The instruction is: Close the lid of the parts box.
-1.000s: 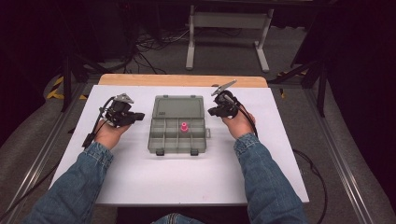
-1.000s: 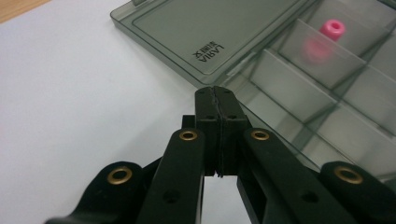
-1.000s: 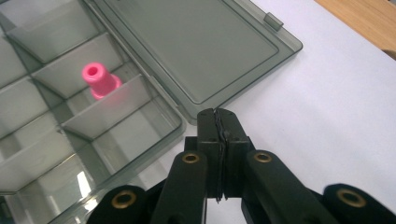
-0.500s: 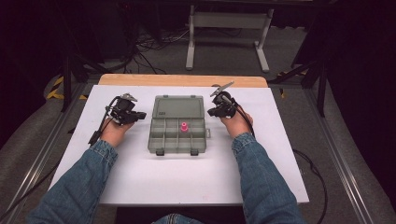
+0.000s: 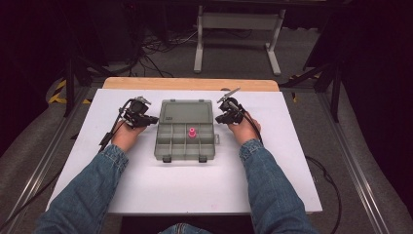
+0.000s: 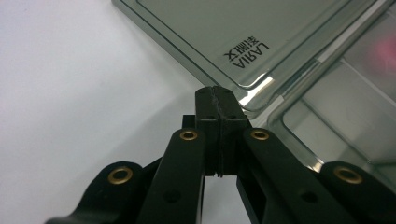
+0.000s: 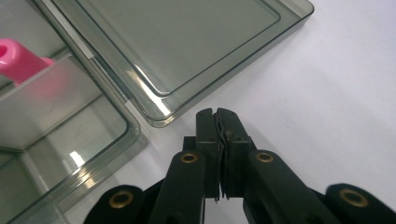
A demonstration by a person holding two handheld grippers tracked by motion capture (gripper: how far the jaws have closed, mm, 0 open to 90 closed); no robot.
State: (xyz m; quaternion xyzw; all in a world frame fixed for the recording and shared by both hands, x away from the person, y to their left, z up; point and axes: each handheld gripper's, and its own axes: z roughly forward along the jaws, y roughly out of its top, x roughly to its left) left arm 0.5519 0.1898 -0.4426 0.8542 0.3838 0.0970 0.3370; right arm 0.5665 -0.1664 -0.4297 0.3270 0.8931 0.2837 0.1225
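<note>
1. At the left of the high view, the person's left hand (image 5: 127, 138), with a blue denim sleeve (image 5: 92, 187) behind it, rests on the white rectangular table top (image 5: 146, 195) and holds the left gripper (image 5: 154, 119).
2. The black jaws of the left gripper are pressed together, with nothing between them. In the left gripper view their tips (image 6: 215, 100) are just at the left rear corner of the box, where the lid meets the tray; if they really touch the plastic is difficult to judge.
3. In the middle of the table lies the grey transparent plastic organizer box (image 5: 187, 130). It is open: its flat lid (image 5: 187, 111) lies back on the table on the far side, and the tray with compartments is on the near side.
4. A small pink plastic piece (image 5: 192, 132) stands upright in one compartment near the middle of the tray, in the row next to the lid.
5. At the right side, the right gripper (image 5: 219, 118) is held by the person's right hand (image 5: 245, 130), which also rests on the table.
6. Its jaws are closed against each other and they hold nothing. In the right gripper view the tips (image 7: 216, 116) are just beside the right rear corner of the box, on the white surface.
</note>
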